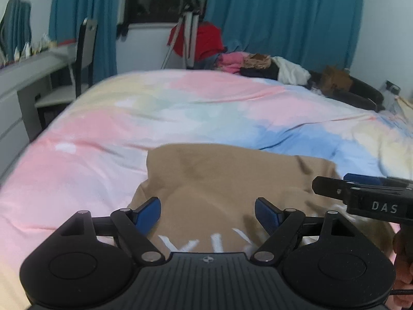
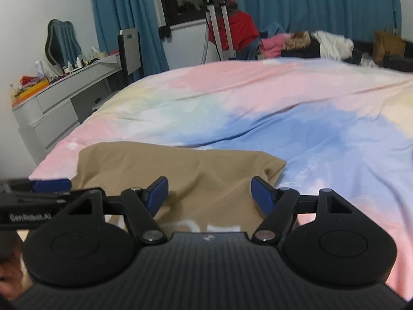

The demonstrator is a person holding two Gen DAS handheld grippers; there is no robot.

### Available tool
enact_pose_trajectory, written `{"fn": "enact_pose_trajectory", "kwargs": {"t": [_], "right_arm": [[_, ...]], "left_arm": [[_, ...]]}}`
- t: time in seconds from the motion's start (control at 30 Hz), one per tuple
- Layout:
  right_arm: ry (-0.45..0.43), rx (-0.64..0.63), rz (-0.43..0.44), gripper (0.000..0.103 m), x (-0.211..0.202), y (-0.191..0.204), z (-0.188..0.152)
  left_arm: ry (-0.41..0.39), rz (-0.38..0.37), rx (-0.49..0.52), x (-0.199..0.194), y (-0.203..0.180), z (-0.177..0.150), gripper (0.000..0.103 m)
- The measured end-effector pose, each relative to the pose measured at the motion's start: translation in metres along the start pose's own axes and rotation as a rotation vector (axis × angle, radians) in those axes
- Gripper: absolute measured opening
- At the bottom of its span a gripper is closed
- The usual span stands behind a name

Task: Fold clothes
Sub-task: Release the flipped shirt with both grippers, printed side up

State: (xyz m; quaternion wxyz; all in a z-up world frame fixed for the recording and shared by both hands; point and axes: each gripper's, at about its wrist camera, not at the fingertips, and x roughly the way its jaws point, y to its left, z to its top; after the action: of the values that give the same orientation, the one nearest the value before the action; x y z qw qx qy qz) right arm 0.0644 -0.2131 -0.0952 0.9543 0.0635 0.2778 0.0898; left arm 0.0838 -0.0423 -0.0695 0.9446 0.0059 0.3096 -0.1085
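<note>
A tan garment (image 1: pixel 219 180) with white lettering lies on the pastel bedspread (image 1: pixel 180 108), near its front edge. My left gripper (image 1: pixel 207 213) is open and empty, its blue pads spread above the garment's near part. My right gripper (image 2: pixel 209 191) is also open and empty, above the same tan garment (image 2: pixel 180 165). The right gripper shows in the left wrist view (image 1: pixel 361 191) at the right. The left gripper shows in the right wrist view (image 2: pixel 38 188) at the left. Neither one holds cloth.
A pile of clothes (image 1: pixel 258 64) lies at the far edge of the bed, with a red garment on a tripod (image 1: pixel 191 33) behind. A grey desk (image 2: pixel 64 93) with small items and a chair (image 2: pixel 130 51) stand to the left. Blue curtains hang behind.
</note>
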Motion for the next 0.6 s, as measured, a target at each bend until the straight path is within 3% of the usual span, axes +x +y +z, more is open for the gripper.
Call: {"fn": "enact_pose_trajectory", "kwargs": {"t": [0.17,0.23,0.4,0.5,0.6], "right_arm": [[-0.007,0.019,0.002,0.073,-0.036,0.0,-0.003],[0.001,0.026,-0.003,0.073,-0.043,0.002,-0.008],[0.071,0.031,-0.038,0.073,-0.033,0.007,-0.034],[0.074,0.026,-0.038,0.073,-0.027,0.005,-0.039],[0.078,0.056,-0.029,0.074,-0.028,0.002,-0.039]], "left_arm": [[-0.023,-0.022,0.037,-0.041,-0.012,-0.008,0.084],[0.003,-0.023,0.03,-0.047,-0.015,-0.014,0.085],[0.122,-0.003,-0.025,-0.022,-0.01,-0.029,0.087],[0.126,0.001,-0.072,-0.015,-0.006,-0.033,0.086],[0.12,0.017,-0.047,-0.022,-0.011,-0.031,0.086]]}}
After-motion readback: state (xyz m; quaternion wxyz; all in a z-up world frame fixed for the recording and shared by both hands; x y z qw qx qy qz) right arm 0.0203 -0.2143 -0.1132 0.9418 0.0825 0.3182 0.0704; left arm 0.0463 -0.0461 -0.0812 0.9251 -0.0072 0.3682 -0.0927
